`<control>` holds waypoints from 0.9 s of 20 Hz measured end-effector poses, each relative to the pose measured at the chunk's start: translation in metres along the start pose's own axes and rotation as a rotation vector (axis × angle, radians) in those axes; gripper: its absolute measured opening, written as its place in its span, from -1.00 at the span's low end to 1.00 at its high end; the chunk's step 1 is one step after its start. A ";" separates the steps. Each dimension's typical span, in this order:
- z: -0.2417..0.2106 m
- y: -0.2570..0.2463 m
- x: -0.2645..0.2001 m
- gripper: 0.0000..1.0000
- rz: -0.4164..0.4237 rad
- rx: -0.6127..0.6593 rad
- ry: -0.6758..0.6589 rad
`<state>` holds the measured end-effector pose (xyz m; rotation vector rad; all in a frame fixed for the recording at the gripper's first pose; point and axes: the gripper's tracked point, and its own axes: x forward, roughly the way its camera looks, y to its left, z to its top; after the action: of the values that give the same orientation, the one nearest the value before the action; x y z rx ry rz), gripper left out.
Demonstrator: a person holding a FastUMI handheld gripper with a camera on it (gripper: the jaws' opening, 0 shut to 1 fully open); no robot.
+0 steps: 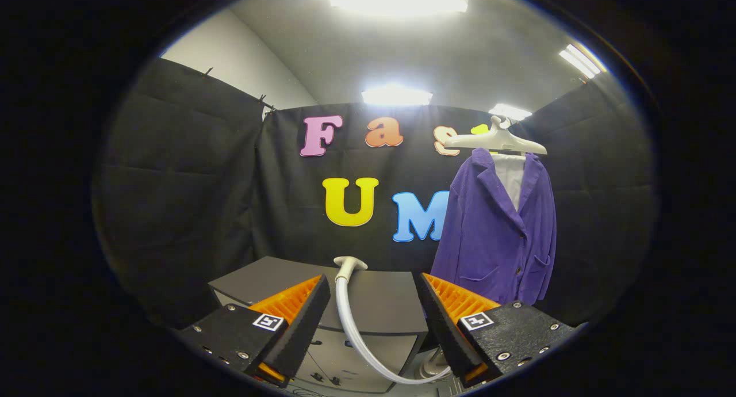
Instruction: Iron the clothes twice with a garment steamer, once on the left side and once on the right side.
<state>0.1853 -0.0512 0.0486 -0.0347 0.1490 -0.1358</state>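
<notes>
Purple jacket (pixel 497 230) hangs beyond the level, wide-open tool (pixel 374 310); steamer head (pixel 349 264) between its fingers.

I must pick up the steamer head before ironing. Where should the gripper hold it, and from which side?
Judging from its pose, grip the steamer head on the neck just below its flared top, coming straight ahead with the open gripper. The neck stands upright above the hose, between the fingers.

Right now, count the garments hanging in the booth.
2: a purple jacket on the white hanger, beyond the open gripper, and a white garment inside its collar. More may be hidden beneath.
</notes>
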 end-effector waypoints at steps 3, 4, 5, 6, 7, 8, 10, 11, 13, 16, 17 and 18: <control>0.005 0.007 0.047 0.90 -0.013 0.023 0.023; 0.006 0.011 0.062 0.89 -0.015 0.030 0.032; 0.008 0.015 0.079 0.90 -0.015 0.037 0.039; 0.010 0.019 0.097 0.90 -0.017 0.046 0.052; 0.009 0.021 0.114 0.90 -0.026 0.053 0.068; 0.008 0.022 0.131 0.90 -0.043 0.063 0.092; 0.004 0.027 0.160 0.90 -0.067 0.078 0.132; 0.000 0.029 0.173 0.90 -0.079 0.077 0.156; -0.011 0.030 0.201 0.90 -0.112 0.055 0.212; -0.029 0.038 0.239 0.90 -0.129 0.014 0.297; -0.037 0.043 0.252 0.90 -0.125 0.021 0.329; -0.045 0.047 0.266 0.90 -0.125 0.037 0.364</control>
<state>0.4451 -0.0422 -0.0364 0.0183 0.5079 -0.2689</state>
